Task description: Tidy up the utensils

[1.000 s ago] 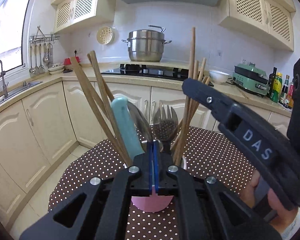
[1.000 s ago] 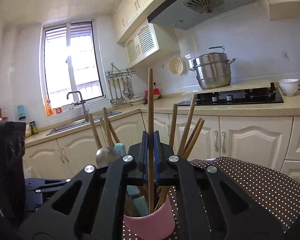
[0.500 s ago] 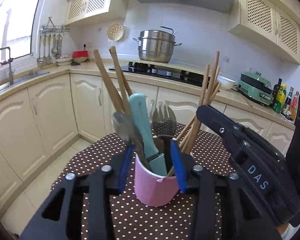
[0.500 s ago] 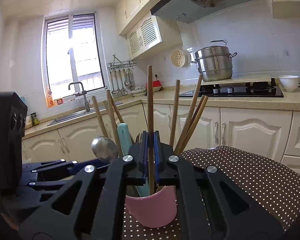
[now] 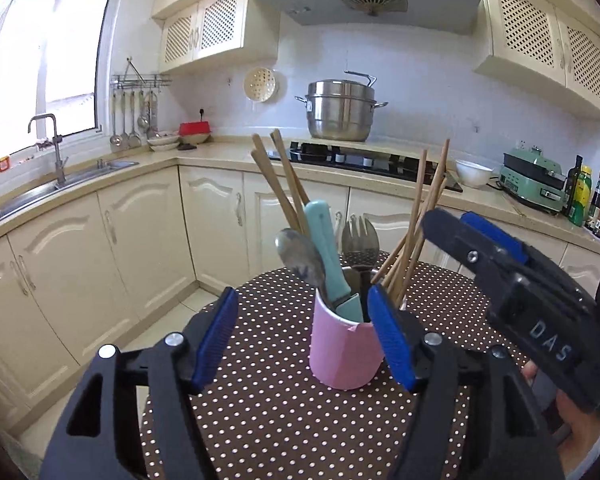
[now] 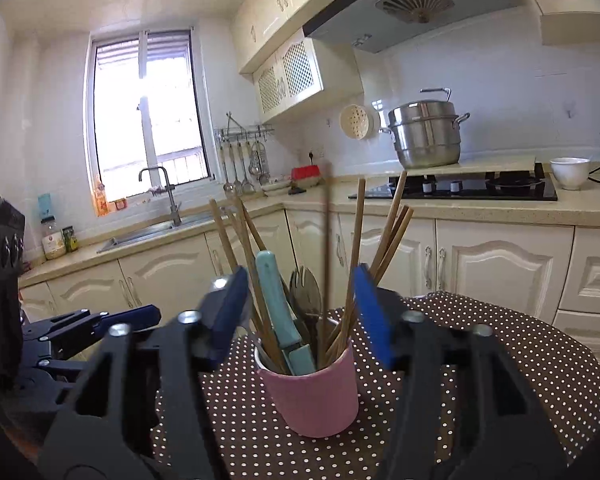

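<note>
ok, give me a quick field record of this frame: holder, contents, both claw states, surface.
holder: pink cylindrical cup, upright
contents: wooden chopsticks, teal-handled knife, metal spoon, metal fork
left claw: open, empty, pads either side of cup
right claw: open, one blurred chopstick between the pads
surface: brown white-dotted tablecloth

Cups in front of me: one pink cup (image 5: 346,354)
Chopsticks I count in it: about seven (image 6: 356,240)
Forks: one (image 5: 360,240)
Spoons: one (image 5: 300,256)
Teal-handled knives: one (image 5: 325,248)
My grippers: two, left gripper (image 5: 302,338), right gripper (image 6: 300,316)
</note>
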`<state>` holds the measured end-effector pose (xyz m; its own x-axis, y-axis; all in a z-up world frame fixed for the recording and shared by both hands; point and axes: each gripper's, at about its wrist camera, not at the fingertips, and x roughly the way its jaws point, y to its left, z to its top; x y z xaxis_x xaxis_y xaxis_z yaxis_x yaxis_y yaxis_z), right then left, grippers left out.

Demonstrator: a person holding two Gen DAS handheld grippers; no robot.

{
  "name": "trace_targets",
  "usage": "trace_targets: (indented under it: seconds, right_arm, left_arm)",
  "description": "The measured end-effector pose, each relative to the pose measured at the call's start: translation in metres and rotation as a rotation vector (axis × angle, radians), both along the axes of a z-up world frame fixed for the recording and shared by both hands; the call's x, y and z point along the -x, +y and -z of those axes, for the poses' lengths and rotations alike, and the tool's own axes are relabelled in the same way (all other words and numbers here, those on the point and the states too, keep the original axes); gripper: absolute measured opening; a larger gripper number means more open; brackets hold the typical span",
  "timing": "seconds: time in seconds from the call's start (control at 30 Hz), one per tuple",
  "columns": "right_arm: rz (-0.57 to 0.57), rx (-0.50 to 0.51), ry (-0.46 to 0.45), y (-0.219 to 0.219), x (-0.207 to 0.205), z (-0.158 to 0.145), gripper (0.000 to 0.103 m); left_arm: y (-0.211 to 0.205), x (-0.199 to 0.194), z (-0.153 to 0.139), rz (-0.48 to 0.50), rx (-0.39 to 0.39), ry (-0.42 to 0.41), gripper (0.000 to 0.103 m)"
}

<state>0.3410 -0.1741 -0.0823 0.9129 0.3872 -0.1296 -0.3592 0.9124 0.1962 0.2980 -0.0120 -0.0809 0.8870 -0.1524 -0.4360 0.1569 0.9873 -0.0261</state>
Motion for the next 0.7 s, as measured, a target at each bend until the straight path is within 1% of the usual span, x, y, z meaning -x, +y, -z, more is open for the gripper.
trace_targets:
  seconds: [0.07, 0.17, 0.27, 0.33, 0.47, 0.53, 0.57, 0.7]
  right_arm:
    - [0.002, 0.005, -0.003, 0.0, 0.006, -0.004, 0.056]
    - [0.008, 0.007, -0.013, -0.002, 0.021, -0.01, 0.062]
    - [0.015, -0.014, -0.027, -0.007, 0.041, -0.015, 0.066]
    - [0.034, -0.021, -0.028, -0.01, 0.055, -0.018, 0.068]
    - [0.08, -0.017, -0.032, -0.016, 0.086, -0.025, 0.073]
    - [0.111, 0.001, -0.033, -0.016, 0.102, -0.031, 0.076]
    - [0.125, 0.014, -0.034, -0.016, 0.112, -0.034, 0.077]
    - [0.15, 0.05, -0.038, -0.014, 0.144, -0.044, 0.082]
  left_arm:
    - [0.004, 0.01, -0.004, -0.011, 0.004, -0.02, 0.069]
    - [0.01, 0.028, -0.01, -0.027, -0.004, -0.032, 0.071]
    - [0.018, 0.046, -0.017, -0.039, 0.0, -0.052, 0.071]
    - [0.024, 0.06, -0.023, -0.048, 0.012, -0.074, 0.071]
    - [0.033, 0.092, -0.038, -0.062, 0.037, -0.135, 0.075]
    - [0.036, 0.11, -0.045, -0.076, 0.046, -0.165, 0.077]
    - [0.036, 0.118, -0.048, -0.075, 0.052, -0.179, 0.077]
    - [0.035, 0.146, -0.058, -0.06, 0.068, -0.218, 0.079]
